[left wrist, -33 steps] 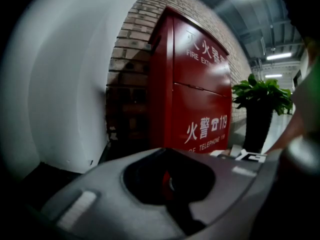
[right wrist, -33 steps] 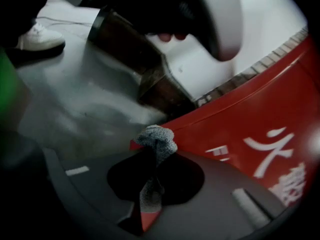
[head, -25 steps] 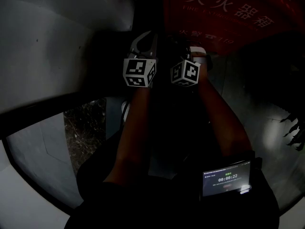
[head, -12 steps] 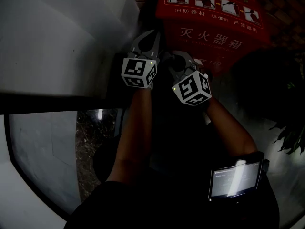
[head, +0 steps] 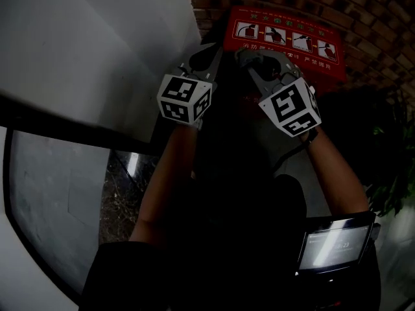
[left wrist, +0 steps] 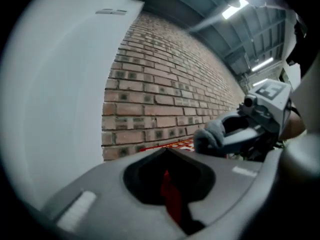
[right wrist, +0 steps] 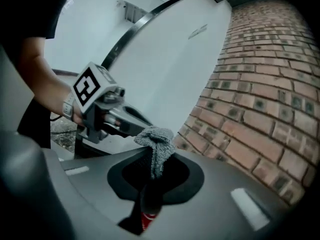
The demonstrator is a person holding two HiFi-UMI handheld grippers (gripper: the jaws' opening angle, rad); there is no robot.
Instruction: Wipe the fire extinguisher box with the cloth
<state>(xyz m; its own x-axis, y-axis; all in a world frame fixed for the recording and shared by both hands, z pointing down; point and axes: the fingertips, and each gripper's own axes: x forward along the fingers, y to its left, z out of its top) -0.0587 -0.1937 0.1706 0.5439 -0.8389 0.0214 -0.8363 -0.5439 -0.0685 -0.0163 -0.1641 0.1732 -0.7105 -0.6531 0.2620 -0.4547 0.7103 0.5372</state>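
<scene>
The red fire extinguisher box (head: pixel 285 44) stands against a brick wall at the top of the head view. Both grippers are held up just in front of its lower left part. My left gripper (head: pixel 206 52) is shut, with nothing between its jaws (left wrist: pixel 168 151). My right gripper (head: pixel 249 56) is shut on a grey cloth (right wrist: pixel 156 143), which bunches out past the tips. From the left gripper view the cloth (left wrist: pixel 211 134) shows close to the right, level with my left jaws. A strip of the red box (left wrist: pixel 175 144) shows beyond the left tips.
A white wall (head: pixel 97 57) runs along the left and meets the brick wall (head: pixel 363 11) beside the box. A dark leafy plant (head: pixel 389 173) stands at the right. A lit screen (head: pixel 334 241) is strapped on the right forearm. Dark stone floor (head: pixel 123 193) lies below.
Both grippers have risen toward the box, the right one swinging up and to the right. The head view has tilted up, bringing the box top and brick wall into sight.
</scene>
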